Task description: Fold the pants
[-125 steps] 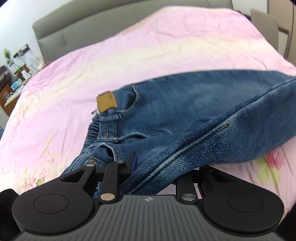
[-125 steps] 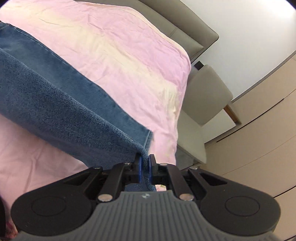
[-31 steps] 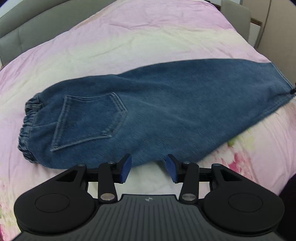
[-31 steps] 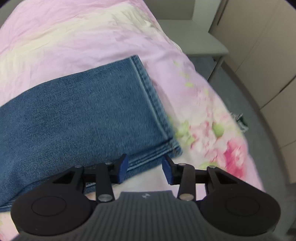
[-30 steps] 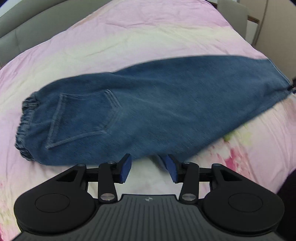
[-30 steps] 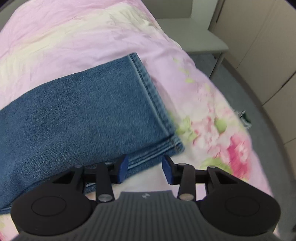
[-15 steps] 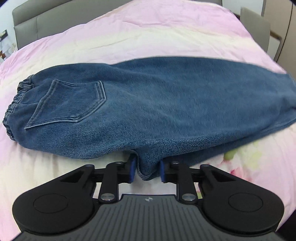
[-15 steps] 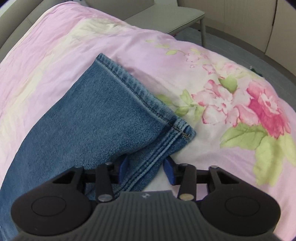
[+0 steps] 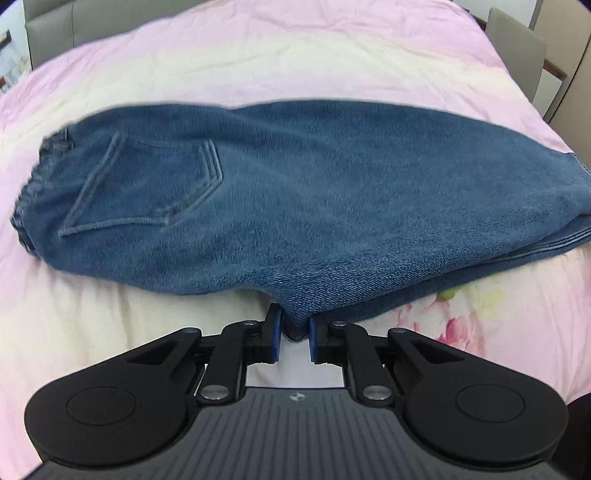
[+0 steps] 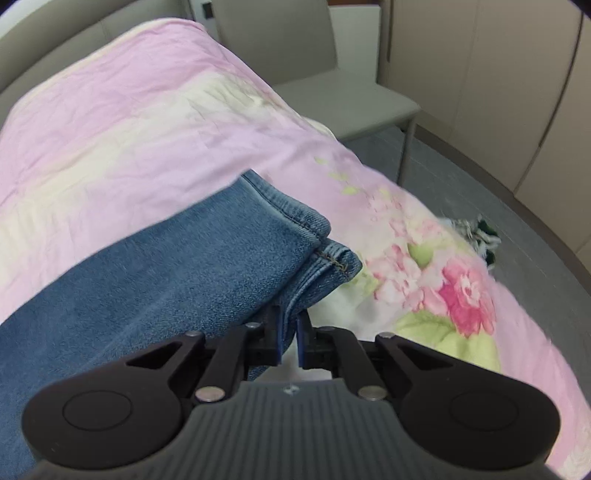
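The blue jeans [image 9: 288, 192] lie folded lengthwise on the pink bed cover [image 9: 258, 62], waistband at the left, back pocket up, leg hems at the right. My left gripper [image 9: 293, 334] is shut on the near edge of the jeans at the crotch point. In the right wrist view the stacked leg hems [image 10: 325, 254] lie near the bed's right side. My right gripper [image 10: 290, 338] is shut on the near edge of the jeans [image 10: 166, 280] by the hems, and the cloth there is lifted a little.
A grey headboard [image 9: 51, 33] runs along the far side of the bed. A grey chair [image 10: 332, 74] stands beside the bed at the right, with beige cabinet doors [image 10: 498, 85] behind it. Grey floor [image 10: 517, 206] lies past the bed's right edge.
Both grippers were open just short of the jeans' near edge. They moved in and closed on the denim, the left at the crotch, the right by the hems, and the edge has risen slightly.
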A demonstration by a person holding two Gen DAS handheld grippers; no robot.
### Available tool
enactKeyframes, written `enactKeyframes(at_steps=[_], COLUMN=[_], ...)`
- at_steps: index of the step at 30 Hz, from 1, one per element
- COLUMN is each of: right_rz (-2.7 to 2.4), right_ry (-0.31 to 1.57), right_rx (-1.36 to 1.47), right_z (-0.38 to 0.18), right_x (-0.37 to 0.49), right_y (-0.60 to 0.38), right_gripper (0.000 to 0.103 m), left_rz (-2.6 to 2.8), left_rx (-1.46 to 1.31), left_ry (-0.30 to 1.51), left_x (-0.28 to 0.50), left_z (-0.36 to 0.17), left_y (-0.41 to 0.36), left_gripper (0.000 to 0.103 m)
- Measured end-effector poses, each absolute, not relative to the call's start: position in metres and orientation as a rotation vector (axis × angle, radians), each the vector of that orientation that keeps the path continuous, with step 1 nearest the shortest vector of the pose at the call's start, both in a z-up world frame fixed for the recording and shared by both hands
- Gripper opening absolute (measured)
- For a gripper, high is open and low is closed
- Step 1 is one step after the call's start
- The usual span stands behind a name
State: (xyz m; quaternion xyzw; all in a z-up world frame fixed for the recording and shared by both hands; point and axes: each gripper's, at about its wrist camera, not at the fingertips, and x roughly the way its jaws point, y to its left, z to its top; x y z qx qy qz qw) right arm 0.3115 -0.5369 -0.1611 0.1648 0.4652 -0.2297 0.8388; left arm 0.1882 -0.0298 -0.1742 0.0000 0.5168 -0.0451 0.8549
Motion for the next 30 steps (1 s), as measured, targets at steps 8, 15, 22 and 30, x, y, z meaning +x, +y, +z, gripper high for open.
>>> enactKeyframes(at_steps=[8,15,22,30], right_rz=[-0.508,-0.508,-0.380,-0.444], right_ry=[1.047,1.025,0.908,0.834], right_rx=[0.384,0.455,0.649,0.841], right_z=[-0.195,-0.183,-0.177,-0.209], right_x=[0.309,0.280,0.269,0.301], right_y=[-0.549,-0.588,-0.593,-0.602], right_gripper=[0.010,0.016,0.025,0.034], left_rz=[-0.085,-0.030,-0.117,-0.118], left_rx=[-0.023,-0.019,0.087,0.146], left_ry=[1.190,1.262,1.169,1.112], left_x=[0.200,0.196,0.192,0.189], left_z=[-0.193,-0.201,-0.168,-0.154], left_y=[-0.025,-0.013,-0.029,-0.041], left_gripper=[0.016,0.000,0.009,0.022])
